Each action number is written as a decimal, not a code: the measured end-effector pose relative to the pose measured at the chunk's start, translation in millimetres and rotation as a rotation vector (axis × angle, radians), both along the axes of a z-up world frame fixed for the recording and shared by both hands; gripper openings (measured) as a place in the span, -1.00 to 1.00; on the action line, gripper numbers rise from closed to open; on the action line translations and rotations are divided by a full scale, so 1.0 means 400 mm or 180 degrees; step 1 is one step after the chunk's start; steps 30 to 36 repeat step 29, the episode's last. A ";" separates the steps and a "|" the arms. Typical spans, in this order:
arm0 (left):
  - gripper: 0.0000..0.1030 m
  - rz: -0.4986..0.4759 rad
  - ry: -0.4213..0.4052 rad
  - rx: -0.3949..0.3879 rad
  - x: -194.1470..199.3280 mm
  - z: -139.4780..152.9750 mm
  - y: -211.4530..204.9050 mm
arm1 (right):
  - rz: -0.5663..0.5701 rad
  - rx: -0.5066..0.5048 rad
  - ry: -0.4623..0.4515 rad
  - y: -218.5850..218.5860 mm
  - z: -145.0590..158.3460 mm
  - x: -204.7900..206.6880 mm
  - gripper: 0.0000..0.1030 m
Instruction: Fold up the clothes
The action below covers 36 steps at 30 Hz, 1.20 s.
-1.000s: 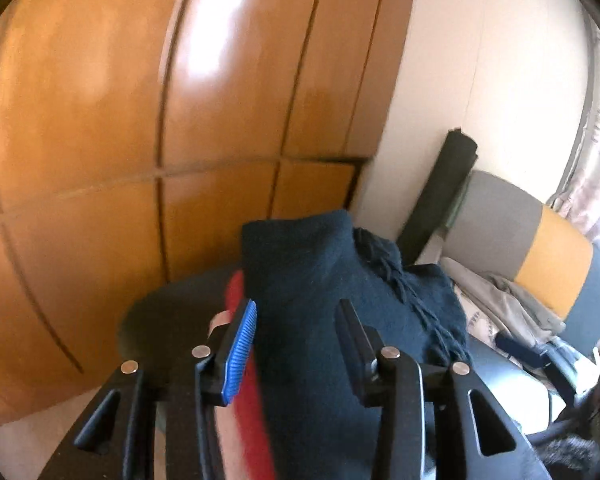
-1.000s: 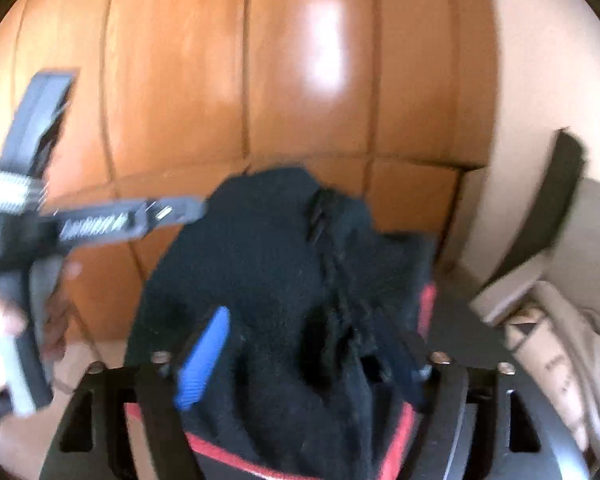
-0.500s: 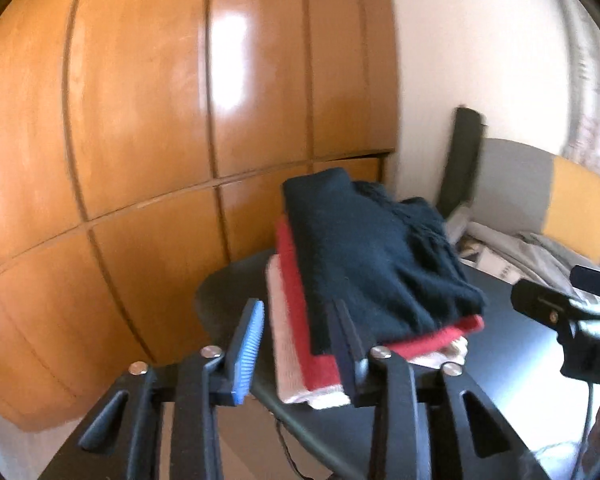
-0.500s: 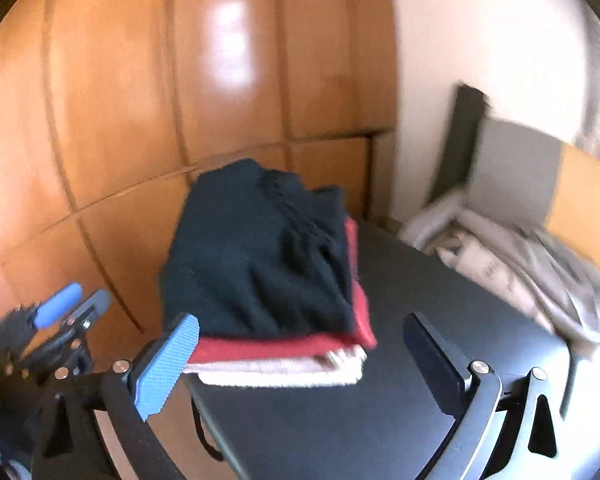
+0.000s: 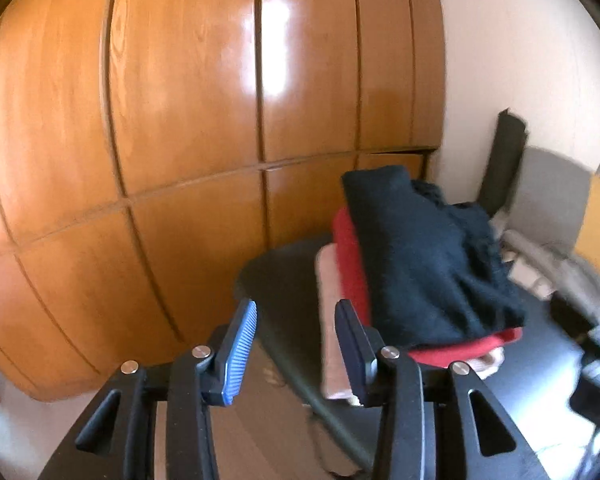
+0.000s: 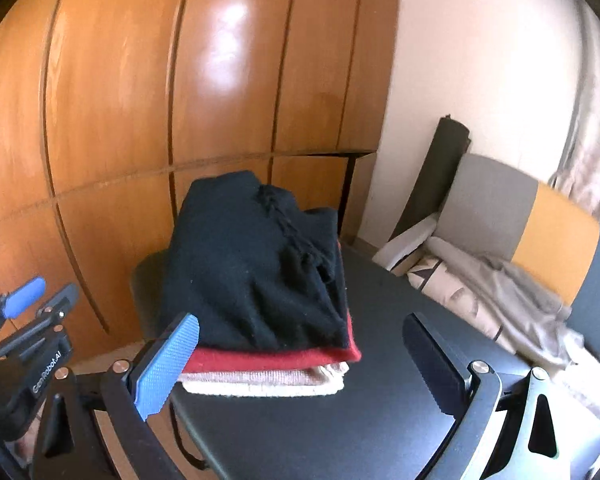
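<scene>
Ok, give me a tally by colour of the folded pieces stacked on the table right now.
Black: 1, the black garment, on top
Red: 1, the red garment, in the middle
Cream: 1, the cream garment, at the bottom
Total: 3 folded pieces in one stack on the dark table

Both cameras sit just behind their own fingers, angled slightly down toward the folded stack and wooden wardrobe. The left view looks from the stack's left edge, somewhat blurred; the right view faces it squarely, centre frame, catching the left gripper at lower left.
</scene>
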State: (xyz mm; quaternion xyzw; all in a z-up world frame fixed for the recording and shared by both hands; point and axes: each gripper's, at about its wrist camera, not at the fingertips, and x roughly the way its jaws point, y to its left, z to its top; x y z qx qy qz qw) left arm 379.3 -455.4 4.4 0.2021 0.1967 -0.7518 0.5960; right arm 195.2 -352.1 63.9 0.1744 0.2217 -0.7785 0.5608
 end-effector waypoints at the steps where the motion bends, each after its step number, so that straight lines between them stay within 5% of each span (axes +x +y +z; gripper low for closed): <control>1: -0.20 -0.0024 0.0066 0.0032 0.001 0.002 0.000 | 0.0022 0.0024 0.0032 -0.003 -0.003 0.009 1.00; 11: -0.24 -0.0230 0.0460 0.0145 0.011 0.010 -0.003 | 0.0132 0.0087 0.0084 -0.021 -0.005 0.032 1.00; 36: -0.27 -0.0104 0.0079 -0.0127 -0.023 0.007 0.020 | 0.0126 0.0213 -0.0043 -0.023 -0.044 0.017 1.00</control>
